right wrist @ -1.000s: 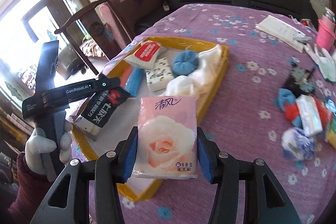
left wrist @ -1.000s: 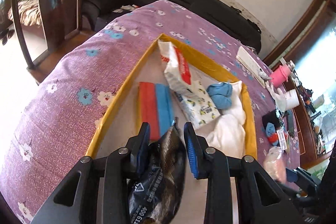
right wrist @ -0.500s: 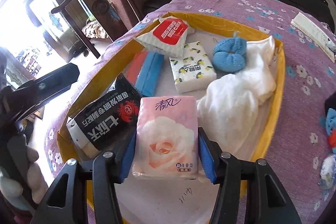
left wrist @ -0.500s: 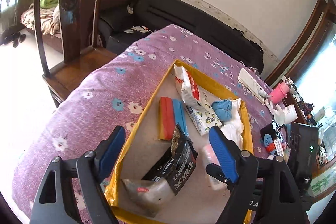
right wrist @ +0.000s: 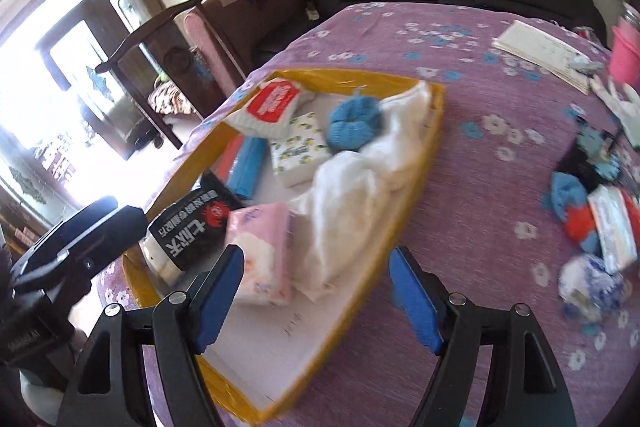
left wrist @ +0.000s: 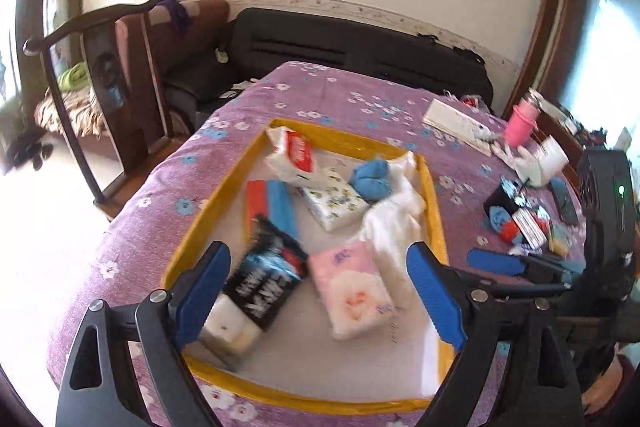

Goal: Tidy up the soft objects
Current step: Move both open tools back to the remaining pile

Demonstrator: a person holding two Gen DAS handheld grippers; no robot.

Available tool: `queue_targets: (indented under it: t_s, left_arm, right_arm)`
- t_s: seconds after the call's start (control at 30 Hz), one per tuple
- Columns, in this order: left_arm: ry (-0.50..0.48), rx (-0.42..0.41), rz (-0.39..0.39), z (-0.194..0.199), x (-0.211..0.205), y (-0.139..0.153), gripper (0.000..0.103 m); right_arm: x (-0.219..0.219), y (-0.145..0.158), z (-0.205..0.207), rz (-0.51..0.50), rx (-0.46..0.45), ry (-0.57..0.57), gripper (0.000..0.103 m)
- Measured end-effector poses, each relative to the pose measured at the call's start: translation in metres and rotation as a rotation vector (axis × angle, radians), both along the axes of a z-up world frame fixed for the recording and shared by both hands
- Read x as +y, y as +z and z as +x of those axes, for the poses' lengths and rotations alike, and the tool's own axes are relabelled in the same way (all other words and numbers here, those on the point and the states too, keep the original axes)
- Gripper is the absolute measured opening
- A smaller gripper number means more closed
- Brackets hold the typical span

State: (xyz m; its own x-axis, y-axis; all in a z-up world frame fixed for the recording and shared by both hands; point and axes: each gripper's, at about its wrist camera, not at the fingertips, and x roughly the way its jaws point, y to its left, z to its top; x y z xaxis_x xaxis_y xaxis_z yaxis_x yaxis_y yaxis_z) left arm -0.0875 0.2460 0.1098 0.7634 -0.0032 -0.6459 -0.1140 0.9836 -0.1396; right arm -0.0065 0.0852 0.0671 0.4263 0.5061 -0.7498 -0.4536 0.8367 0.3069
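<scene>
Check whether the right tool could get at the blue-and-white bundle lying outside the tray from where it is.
Probably yes. The right tool is opening and empty, and the blue-and-white bundle lies uncovered on the purple cloth just to its right, with nothing between them.

Yellow-rimmed tray (left wrist: 434, 211): bare floor only along its near edge, toward 6 o'clock. Black packet (left wrist: 266, 281) blocks 9 o'clock, pink tissue pack (left wrist: 350, 291) centre, white cloth (left wrist: 394, 223) at 2 o'clock. Purple floral tablecloth (right wrist: 472, 195) open at 3 o'clock up to the small clutter pile (right wrist: 596, 223).
</scene>
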Motion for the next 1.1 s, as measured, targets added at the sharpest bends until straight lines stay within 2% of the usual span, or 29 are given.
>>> queue_targets:
  t_s: [0.27, 0.67, 0.83, 1.1]
  left_arm:
    - [-0.066, 0.027, 0.127, -0.004, -0.074, -0.002, 0.089]
    - [-0.178, 0.056, 0.211, -0.007, -0.153, -0.006, 0.089]
    - [-0.232, 0.093, 0.208, 0.002, -0.181, -0.016, 0.089]
    - [-0.289, 0.214, 0.126, 0.035, -0.209, -0.056, 0.089]
  right_arm:
    - [-0.087, 0.000, -0.013, 0.013, -0.015, -0.129, 0.081]
    - [-0.200, -0.001, -0.034, 0.051, -0.028, -0.305, 0.081]
    - [-0.230, -0.004, -0.037, 0.065, -0.024, -0.356, 0.081]
    - [-0.259, -0.015, -0.029, 0.071, -0.002, -0.408, 0.081]
